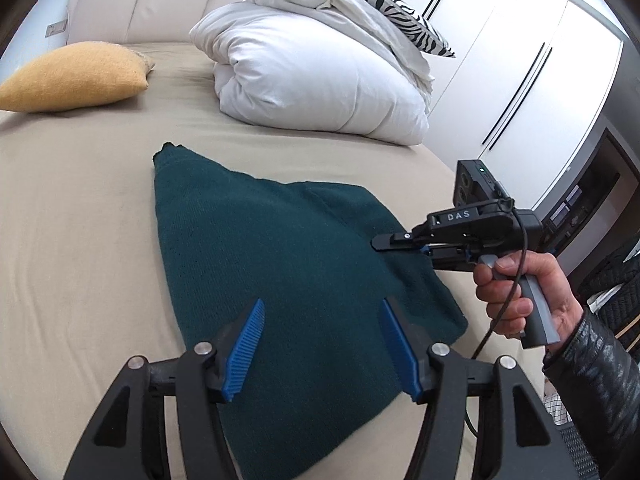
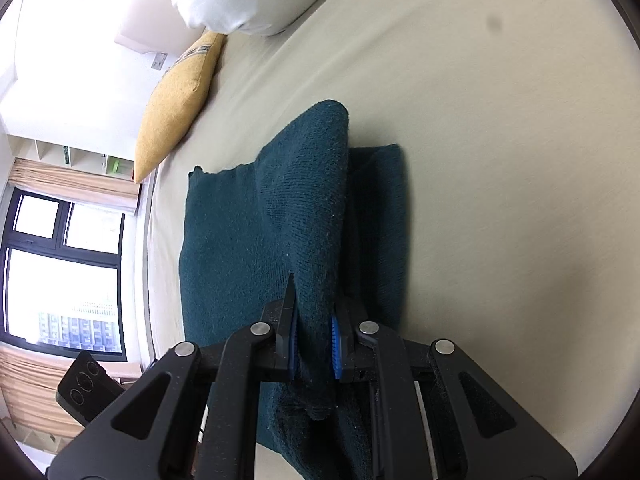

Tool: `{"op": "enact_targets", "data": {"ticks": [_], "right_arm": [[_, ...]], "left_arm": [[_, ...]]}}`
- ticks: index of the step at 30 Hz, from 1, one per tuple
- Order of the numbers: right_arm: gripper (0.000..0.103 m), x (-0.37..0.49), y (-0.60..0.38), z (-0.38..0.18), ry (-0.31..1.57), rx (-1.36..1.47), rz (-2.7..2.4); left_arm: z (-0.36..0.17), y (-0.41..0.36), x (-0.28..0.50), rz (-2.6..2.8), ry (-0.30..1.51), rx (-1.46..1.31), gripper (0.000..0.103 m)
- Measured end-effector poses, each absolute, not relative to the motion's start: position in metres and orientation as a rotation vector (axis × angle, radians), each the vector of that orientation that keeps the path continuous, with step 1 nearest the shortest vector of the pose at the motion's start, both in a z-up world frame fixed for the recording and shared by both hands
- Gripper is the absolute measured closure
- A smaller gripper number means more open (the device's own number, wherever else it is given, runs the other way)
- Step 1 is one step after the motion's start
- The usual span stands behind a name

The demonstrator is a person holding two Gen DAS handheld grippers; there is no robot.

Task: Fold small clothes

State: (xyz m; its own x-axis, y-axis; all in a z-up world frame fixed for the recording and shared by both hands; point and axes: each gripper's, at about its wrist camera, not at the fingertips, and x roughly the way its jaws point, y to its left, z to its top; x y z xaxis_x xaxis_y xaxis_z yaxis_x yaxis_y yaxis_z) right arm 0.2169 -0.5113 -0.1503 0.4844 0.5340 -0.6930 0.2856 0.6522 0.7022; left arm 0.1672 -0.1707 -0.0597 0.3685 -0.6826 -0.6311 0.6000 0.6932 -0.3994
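Pinching a fold of the teal knit garment [image 2: 256,236], the right gripper [image 2: 314,344] is holding its pads pressed onto a raised ridge of cloth running straight ahead of its fingertips; the rest is lying flat on the beige bed sheet [image 2: 500,200] to either side of that claw. The left gripper [image 1: 322,346] is hovering with its jaws spread and nothing between them, the garment's near portion lying just beyond and beneath its tips. Judgement: the fold is partway made. To do it well, the right claw should be carrying the pinched edge across low and level, while the left claw is pinning the near edge so the layers are meeting squarely
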Motion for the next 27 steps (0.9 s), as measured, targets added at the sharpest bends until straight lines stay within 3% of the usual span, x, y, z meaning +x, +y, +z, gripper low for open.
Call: {"op": "enact_targets", "data": {"ticks": [9,11,12,18,23,27], "right_arm": [[0.089,0.189,-0.533,-0.188,1.010,1.077,0.235],[0.086,0.180,-0.533,-0.179,1.000,1.042,0.182],[0.080,0.175,-0.534,-0.171,0.998,0.999,0.125],[0.080,0.132,-0.517,-0.107,0.830,0.865,0.165],[0.080,0.146,-0.478,-0.119,0.966,0.752,0.216],[0.085,0.141,-0.475,-0.155,1.003,0.872,0.216]], "left_arm": [[-0.082,-0.182,0.183,-0.805,0.905,-0.066,0.039],[-0.081,-0.181,0.183,-0.806,0.904,-0.073,0.039],[-0.080,-0.179,0.183,-0.807,0.903,-0.081,0.039],[-0.079,-0.181,0.185,-0.801,0.898,-0.078,0.039],[-0.083,-0.187,0.185,-0.787,0.904,-0.044,0.039],[-0.087,-0.184,0.188,-0.802,0.920,-0.048,0.039]]}}
